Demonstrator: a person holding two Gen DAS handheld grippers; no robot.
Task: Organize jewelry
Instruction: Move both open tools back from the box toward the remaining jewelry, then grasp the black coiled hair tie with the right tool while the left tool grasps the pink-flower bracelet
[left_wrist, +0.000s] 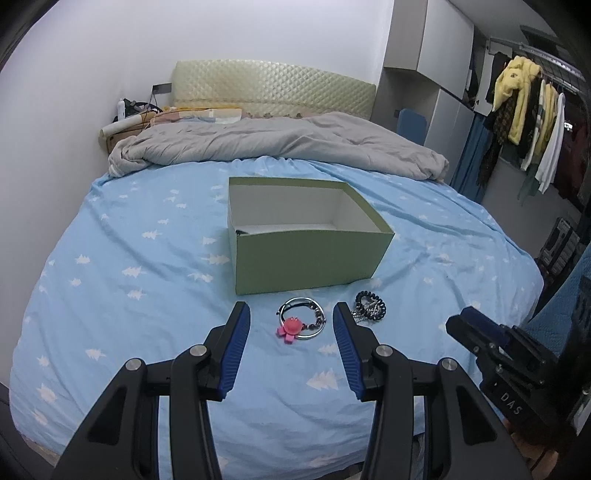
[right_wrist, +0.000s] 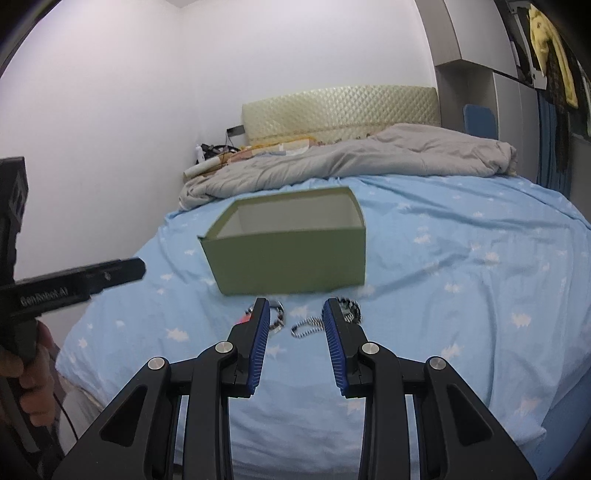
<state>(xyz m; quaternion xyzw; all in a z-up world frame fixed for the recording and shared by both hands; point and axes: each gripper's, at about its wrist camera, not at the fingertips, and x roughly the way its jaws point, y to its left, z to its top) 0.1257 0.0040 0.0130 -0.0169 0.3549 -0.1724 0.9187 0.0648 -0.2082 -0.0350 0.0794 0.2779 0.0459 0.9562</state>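
Note:
An open green box (left_wrist: 306, 262) with a white inside stands on the blue bed sheet; it also shows in the right wrist view (right_wrist: 288, 258). In front of it lie silver bangles with a pink charm (left_wrist: 300, 321) and a black beaded bracelet with a bead chain (left_wrist: 370, 306). My left gripper (left_wrist: 291, 310) is open and empty, its fingers either side of the bangles, above them. My right gripper (right_wrist: 295, 306) is open and empty above the bead chain (right_wrist: 308, 326); it shows from the side in the left wrist view (left_wrist: 476, 325).
A crumpled grey duvet (left_wrist: 280, 142) lies behind the box, by the padded headboard (left_wrist: 273, 88). A wardrobe and hanging clothes (left_wrist: 524, 110) stand to the right. The bed's front edge is just below the grippers.

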